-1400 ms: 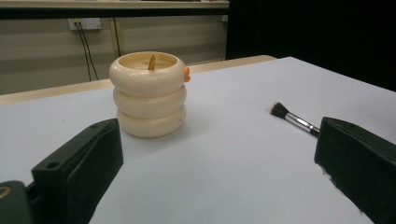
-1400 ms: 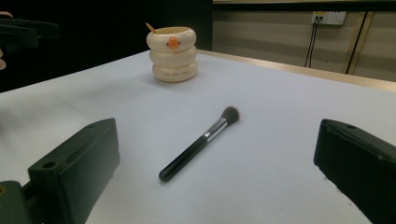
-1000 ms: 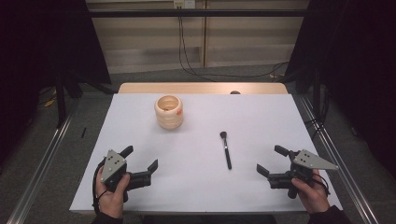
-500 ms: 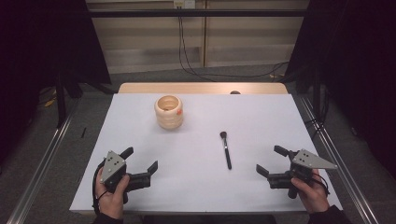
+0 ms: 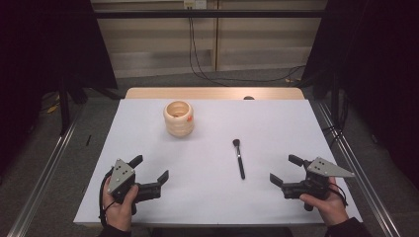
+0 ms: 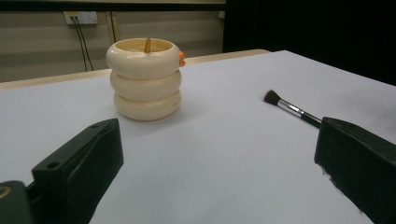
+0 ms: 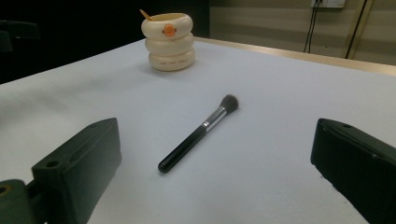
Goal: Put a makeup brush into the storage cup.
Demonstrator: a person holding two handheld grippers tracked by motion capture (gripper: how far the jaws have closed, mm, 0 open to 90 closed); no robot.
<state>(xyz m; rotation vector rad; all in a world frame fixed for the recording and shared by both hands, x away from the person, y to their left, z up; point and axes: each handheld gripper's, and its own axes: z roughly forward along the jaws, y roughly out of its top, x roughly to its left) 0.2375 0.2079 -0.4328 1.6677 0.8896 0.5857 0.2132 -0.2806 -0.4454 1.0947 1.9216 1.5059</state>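
Observation:
A cream ringed cup [image 5: 178, 118] [image 6: 144, 79] [image 7: 169, 41] with an orange beak mark stands upright at the back left of the white table [image 5: 276, 123]. A black makeup brush [image 5: 239, 158] [image 6: 292, 108] [image 7: 198, 133] lies flat near the table's middle, bristles toward the far side. My left gripper [image 5: 149, 168] [image 6: 219, 177] is held near the front left corner, open and holding nothing. At the front right, my right gripper [image 5: 286, 169] [image 7: 219, 177] is open too, a short way right of the brush handle.
A wooden strip [image 5: 212, 93] runs along the table's far edge. Metal rails [image 5: 44, 168] flank the table on both sides. Cables [image 5: 197, 49] hang down the back wall. A thin stick pokes from the cup.

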